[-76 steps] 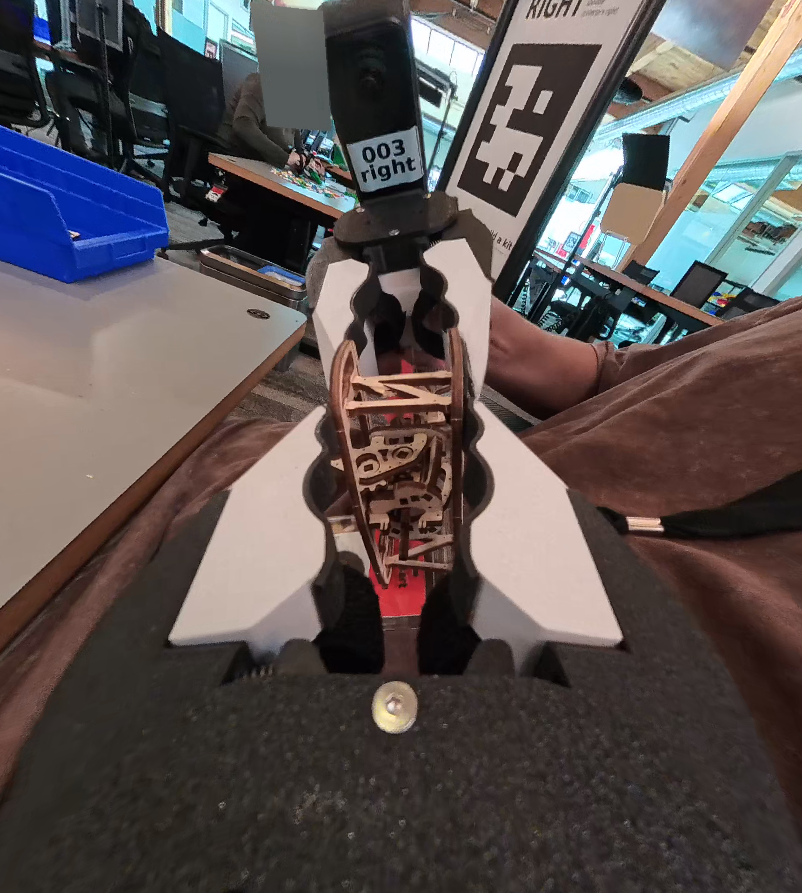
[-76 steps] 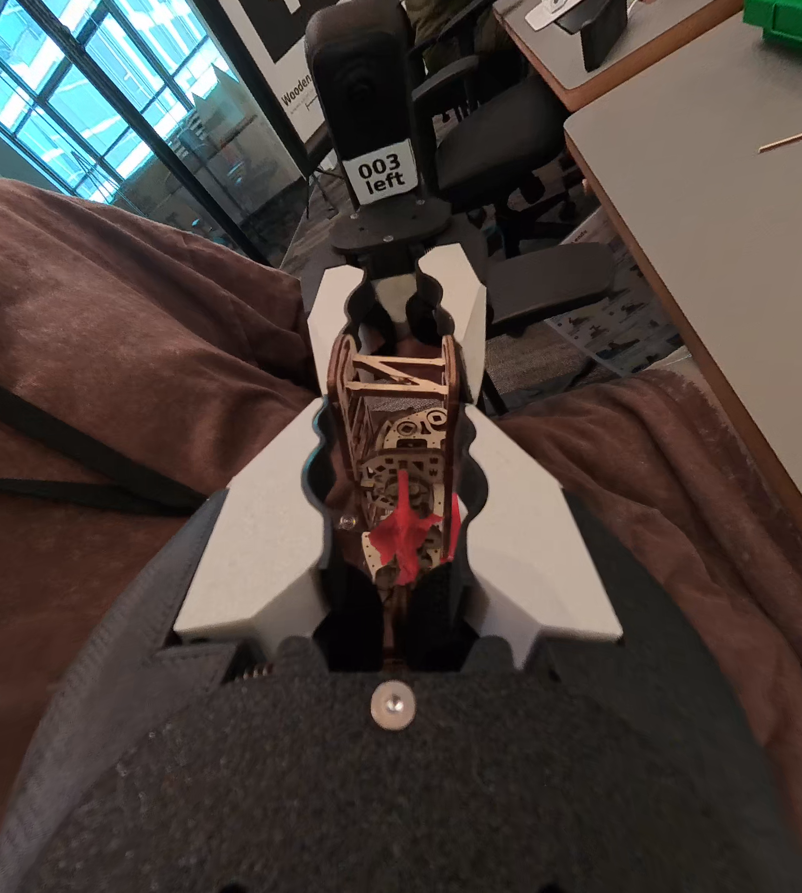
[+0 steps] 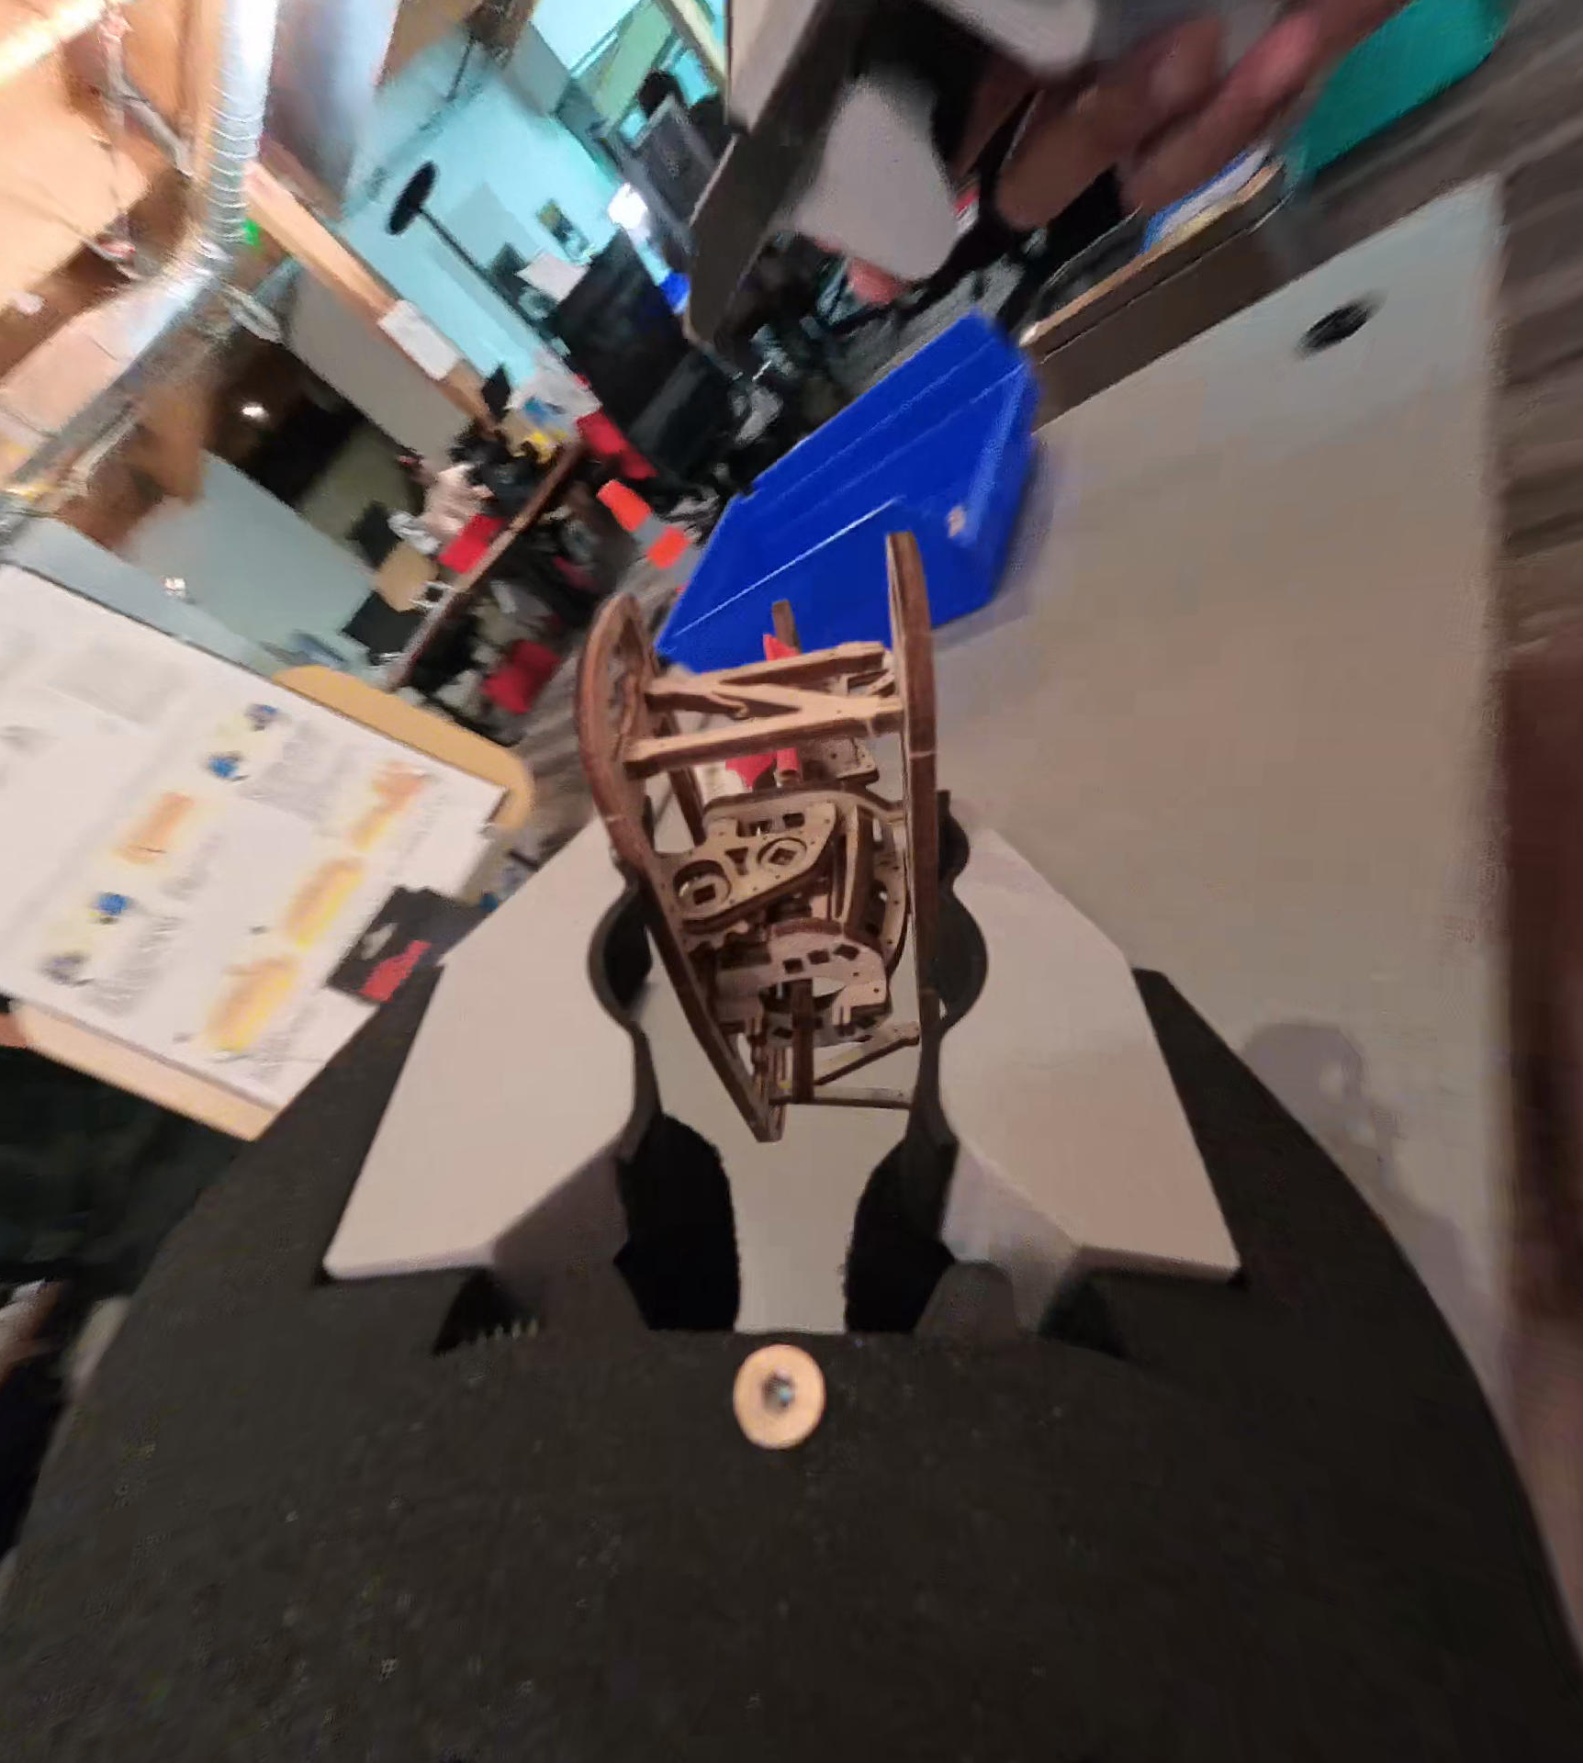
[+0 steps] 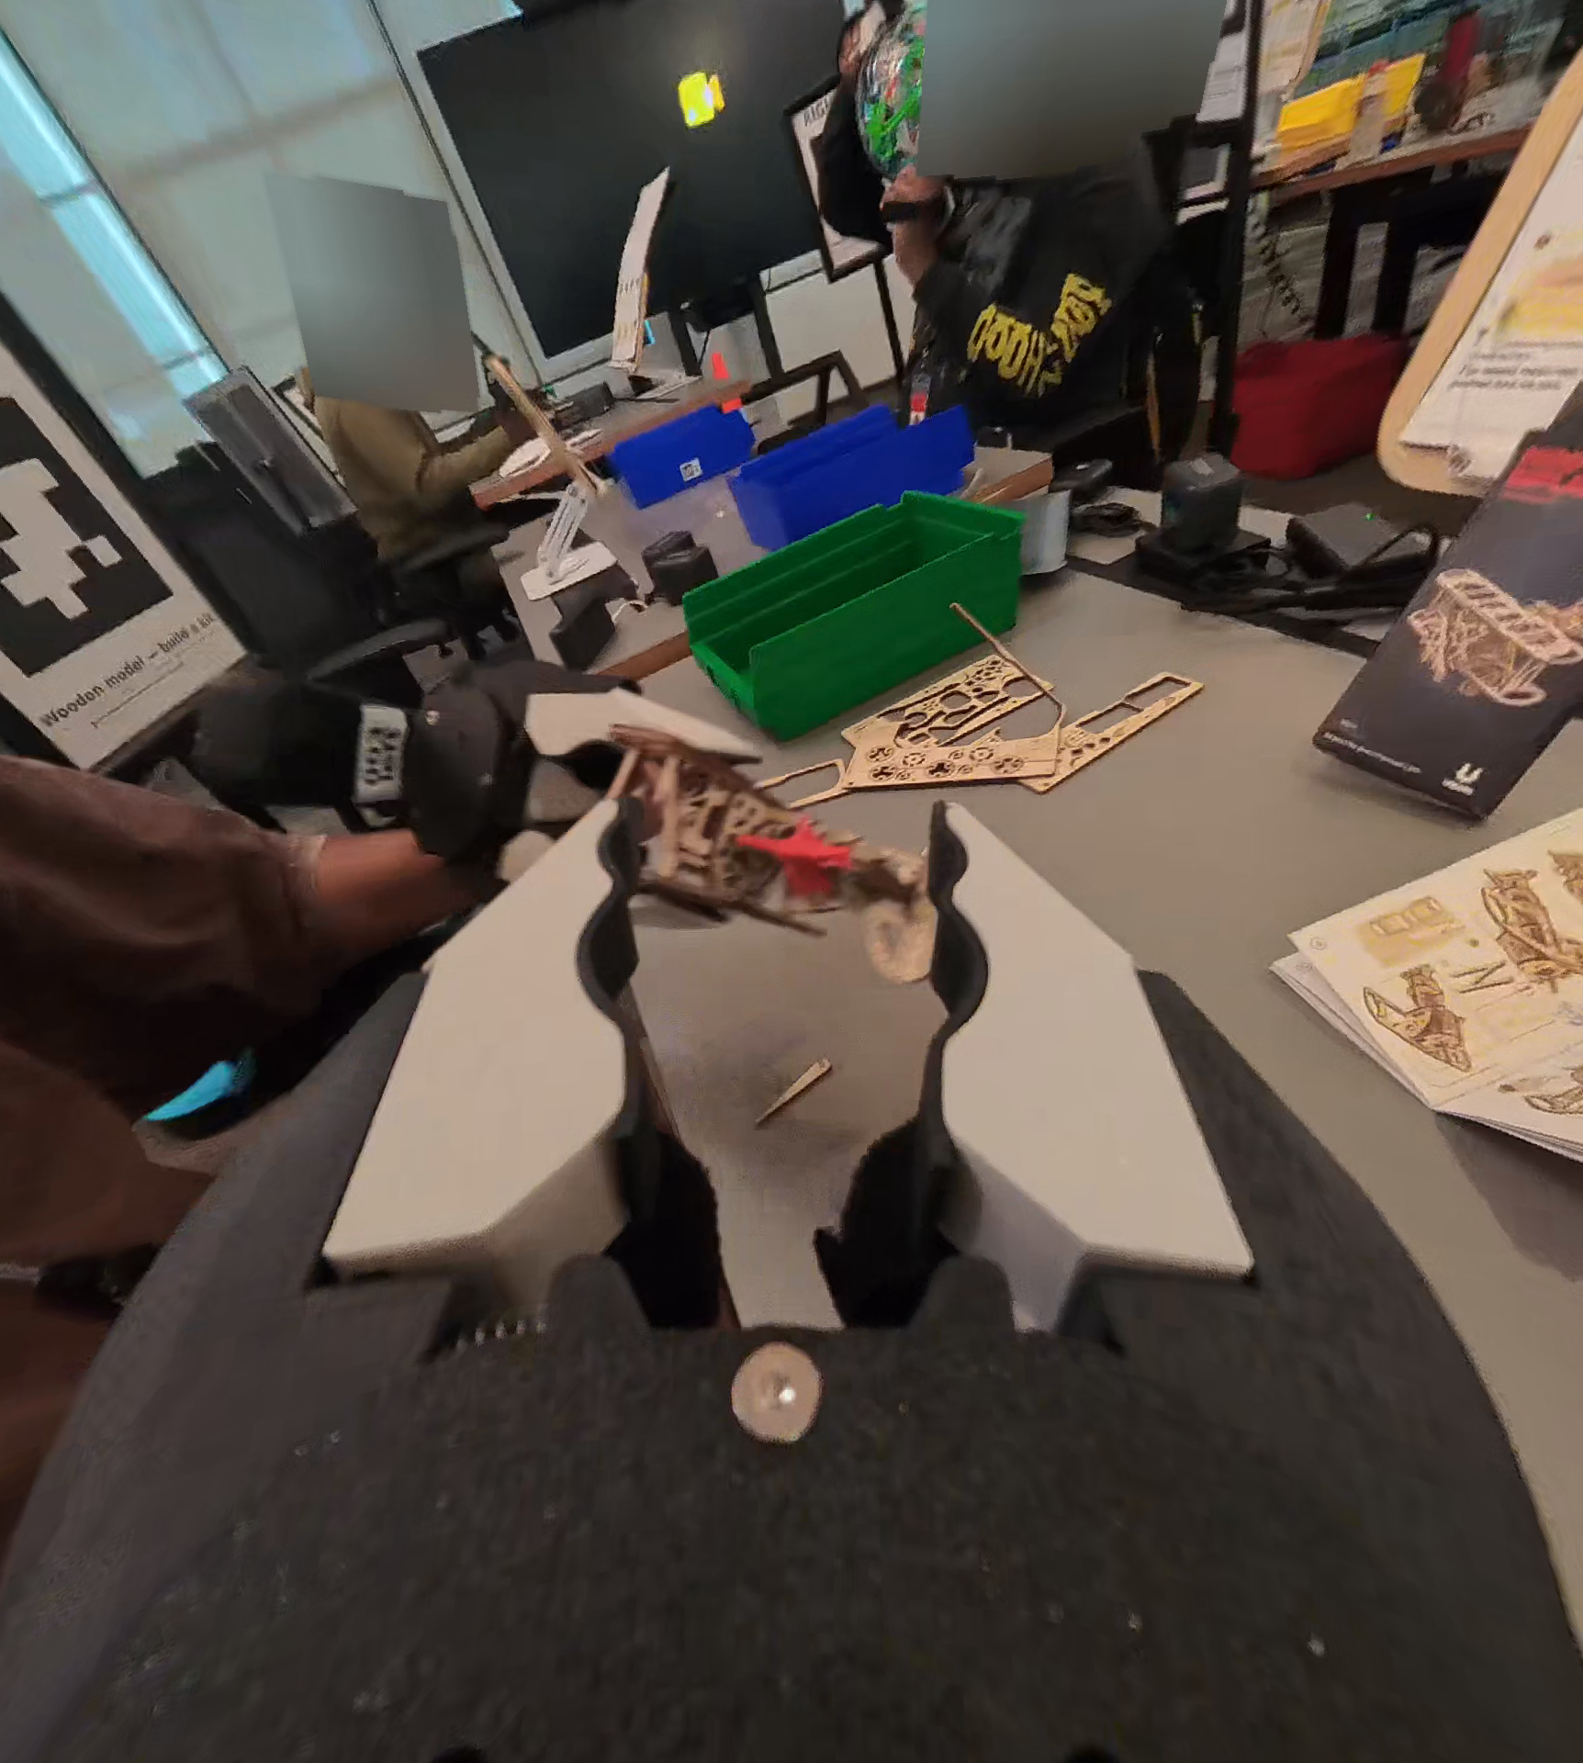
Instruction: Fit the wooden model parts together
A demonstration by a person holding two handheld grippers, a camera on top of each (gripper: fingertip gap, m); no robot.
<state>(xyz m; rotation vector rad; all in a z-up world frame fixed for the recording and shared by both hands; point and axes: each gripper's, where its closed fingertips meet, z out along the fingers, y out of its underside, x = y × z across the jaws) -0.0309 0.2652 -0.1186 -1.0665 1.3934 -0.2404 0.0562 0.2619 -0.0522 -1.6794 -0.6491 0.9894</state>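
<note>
Model (image 3: 769, 897) hangs above the worktop (image 4: 1198, 859), pinched in the left claw (image 3: 773, 859). Right claw (image 4: 783, 916) is spread, holding nothing. Best fetch the sliver (image 4: 792, 1090) gently, keeping the model level.

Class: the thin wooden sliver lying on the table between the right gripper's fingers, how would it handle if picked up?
The sliver looks thin and flat, so probably light and easily snapped. Lying flush on the table, it likely slides rather than rolls.
</note>
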